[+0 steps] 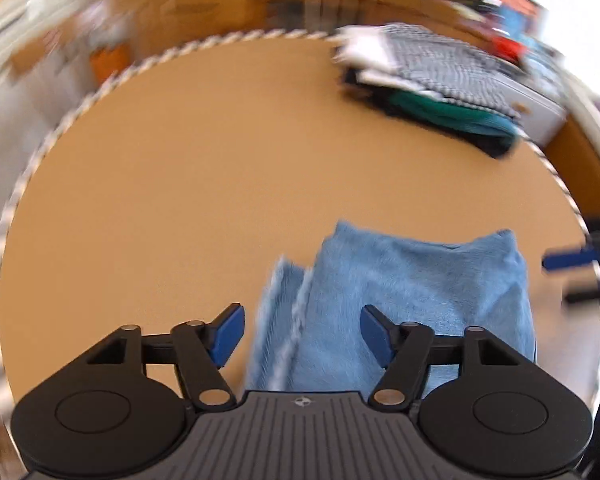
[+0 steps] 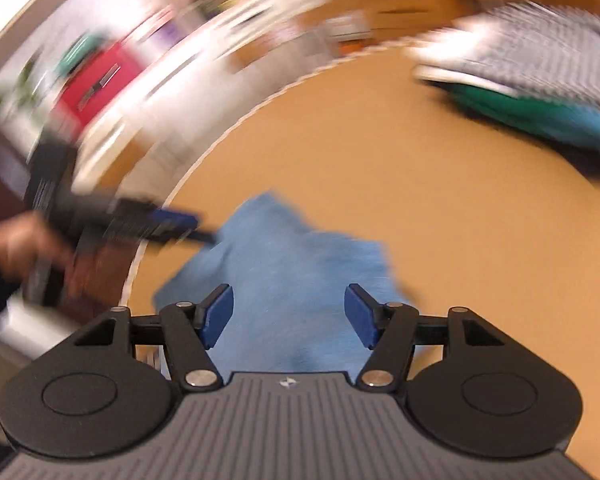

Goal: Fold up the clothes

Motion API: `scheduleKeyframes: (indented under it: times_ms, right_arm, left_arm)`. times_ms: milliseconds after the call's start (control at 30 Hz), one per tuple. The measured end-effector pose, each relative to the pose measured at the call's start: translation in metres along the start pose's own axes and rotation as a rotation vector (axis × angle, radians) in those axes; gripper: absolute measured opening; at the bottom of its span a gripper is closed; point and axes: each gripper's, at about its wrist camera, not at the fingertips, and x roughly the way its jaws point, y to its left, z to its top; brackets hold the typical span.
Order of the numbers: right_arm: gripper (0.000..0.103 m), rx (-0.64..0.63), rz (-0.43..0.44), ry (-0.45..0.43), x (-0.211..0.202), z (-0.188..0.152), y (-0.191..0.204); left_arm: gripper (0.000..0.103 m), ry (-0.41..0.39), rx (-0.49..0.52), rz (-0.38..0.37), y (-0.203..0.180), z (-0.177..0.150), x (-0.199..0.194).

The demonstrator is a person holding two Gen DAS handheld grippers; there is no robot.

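Observation:
A light blue towel (image 1: 412, 300) lies folded on the round tan table (image 1: 204, 184), near its front edge. My left gripper (image 1: 302, 334) hovers open just above the towel's left part, nothing between its blue pads. In the right wrist view the same towel (image 2: 288, 276) lies under my right gripper (image 2: 288, 316), which is also open and holds nothing. The left gripper (image 2: 172, 222) shows there as a blurred dark shape at the towel's left corner, held by a person's hand (image 2: 20, 248). The right gripper's blue tip (image 1: 572, 258) shows at the right edge of the left wrist view.
A stack of folded clothes (image 1: 440, 84), checkered on top with teal and dark pieces under it, sits at the table's far right, also in the right wrist view (image 2: 540, 80). Blurred shelves and boxes (image 1: 204, 4) stand behind. Both views are motion-blurred.

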Motion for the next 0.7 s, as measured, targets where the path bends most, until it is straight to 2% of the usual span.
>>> scheduleKeyframes:
  times_ms: [33,167,267,333,400,533,700]
  right_arm:
    - [0.064,0.083,-0.018,-0.010,-0.001,-0.008,-0.007]
    - [0.065,0.414,-0.083,-0.057,-0.006,-0.041,-0.034]
    - [0.063,0.625,-0.072,-0.148,-0.003,-0.086,-0.030]
    - [0.059,0.720,-0.057,-0.207,0.004,-0.108,-0.024]
    - [0.059,0.793,-0.064,-0.234,0.011,-0.122,-0.020]
    - [0.058,0.838,-0.102,-0.249,0.030,-0.133,-0.018]
    - [0.062,0.905,-0.056,-0.267,0.041,-0.138,-0.024]
  left_arm:
    - [0.067,-0.002,0.024,-0.042,0.006,0.003,0.000]
    - [0.064,0.069,-0.072,-0.254,0.053,0.011,0.017]
    - [0.055,0.144,-0.105,-0.357,0.077,0.010,0.036]
    - [0.055,0.177,-0.093,-0.414,0.085,0.008,0.045]
    - [0.056,0.197,-0.087,-0.430,0.090,0.008,0.049]
    - [0.062,0.236,-0.074,-0.462,0.098,0.007,0.057]
    - [0.071,0.280,-0.074,-0.505,0.110,0.004,0.066]
